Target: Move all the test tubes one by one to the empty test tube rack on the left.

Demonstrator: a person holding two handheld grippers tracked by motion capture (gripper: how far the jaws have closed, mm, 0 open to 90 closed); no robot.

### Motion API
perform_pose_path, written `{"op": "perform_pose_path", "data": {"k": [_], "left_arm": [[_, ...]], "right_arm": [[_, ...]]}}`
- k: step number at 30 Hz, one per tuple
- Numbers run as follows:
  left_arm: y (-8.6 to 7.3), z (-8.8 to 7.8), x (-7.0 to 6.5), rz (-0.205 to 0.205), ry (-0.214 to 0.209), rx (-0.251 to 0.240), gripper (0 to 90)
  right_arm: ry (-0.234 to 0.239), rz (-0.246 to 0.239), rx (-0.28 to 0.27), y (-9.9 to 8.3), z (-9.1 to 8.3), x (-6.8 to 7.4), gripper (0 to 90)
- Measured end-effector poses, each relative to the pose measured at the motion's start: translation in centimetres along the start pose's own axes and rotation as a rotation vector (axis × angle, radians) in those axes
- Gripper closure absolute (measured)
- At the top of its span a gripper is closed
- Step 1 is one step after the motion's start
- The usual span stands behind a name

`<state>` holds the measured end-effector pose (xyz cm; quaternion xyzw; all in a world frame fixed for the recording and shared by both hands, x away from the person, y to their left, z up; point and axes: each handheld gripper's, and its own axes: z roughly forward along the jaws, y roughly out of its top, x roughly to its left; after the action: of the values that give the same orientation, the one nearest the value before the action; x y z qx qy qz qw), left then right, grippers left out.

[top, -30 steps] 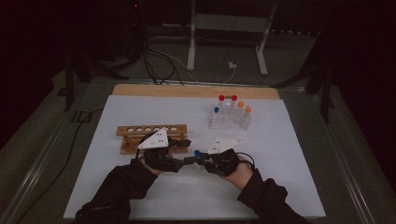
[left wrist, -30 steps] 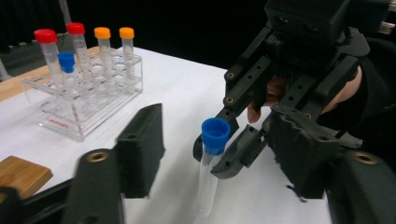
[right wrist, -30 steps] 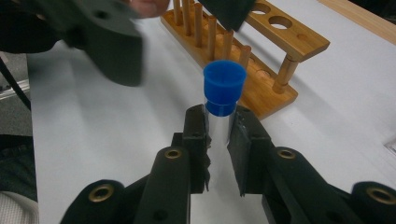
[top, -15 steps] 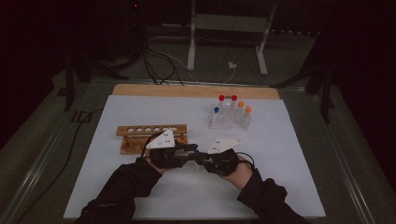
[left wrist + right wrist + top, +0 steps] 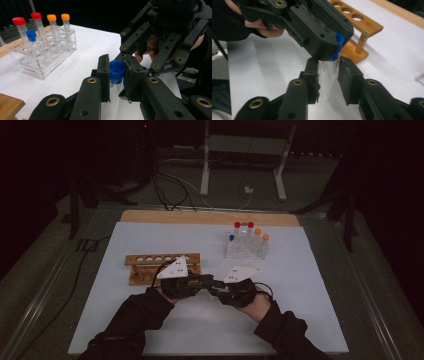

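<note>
A clear tube (image 5: pixel 327 82) with a blue cap (image 5: pixel 116 71) hangs between my two grippers above the white mat. My left gripper (image 5: pixel 117 67) is shut on the cap, its jaws having just been closing. My right gripper (image 5: pixel 328 67) stands around the tube's clear body below the cap. Its jaws have just been opening, and a thin gap shows beside the tube. In the high view the left gripper (image 5: pixel 202 281) and right gripper (image 5: pixel 216 290) meet tip to tip at mid-table.
A clear rack (image 5: pixel 246 245) with red-, orange- and blue-capped tubes stands at the back right. A wooden rack (image 5: pixel 162 265) with a row of holes stands just behind the left hand. The white mat (image 5: pixel 300 285) has free room right and front.
Both hands stay in the same spot with their tips together. The left gripper's grey plate has shifted slightly right since the oldest frame.
</note>
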<state>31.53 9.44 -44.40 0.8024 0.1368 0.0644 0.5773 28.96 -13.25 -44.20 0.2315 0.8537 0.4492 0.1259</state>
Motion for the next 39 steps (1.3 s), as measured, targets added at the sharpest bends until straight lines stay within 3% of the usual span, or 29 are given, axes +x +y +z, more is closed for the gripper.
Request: {"op": "perform_pose_path", "data": {"k": [6,18,22,26,39], "left_arm": [[0.9,-0.8,0.7,0.004,0.020,-0.002,77.9],[3.3,-2.8,2.5,0.020,0.093,-0.019,77.9],[3.9,-3.5,3.4,0.015,0.124,-0.017,77.9],[4.3,-4.2,4.3,0.008,0.152,-0.027,77.9],[4.8,-5.6,7.2,-0.020,0.251,-0.035,77.9]], "right_arm": [[-0.007,0.007,-0.031,0.1,-0.5,-0.1,52.2],[0.022,0.042,-0.086,0.1,-1.0,-0.6,14.7],[0.009,0.053,-0.105,0.0,-1.3,-0.9,9.5],[0.034,0.063,-0.111,-0.1,-1.6,-1.2,1.5],[0.002,0.065,-0.117,-0.2,-1.8,-1.4,0.0]]}}
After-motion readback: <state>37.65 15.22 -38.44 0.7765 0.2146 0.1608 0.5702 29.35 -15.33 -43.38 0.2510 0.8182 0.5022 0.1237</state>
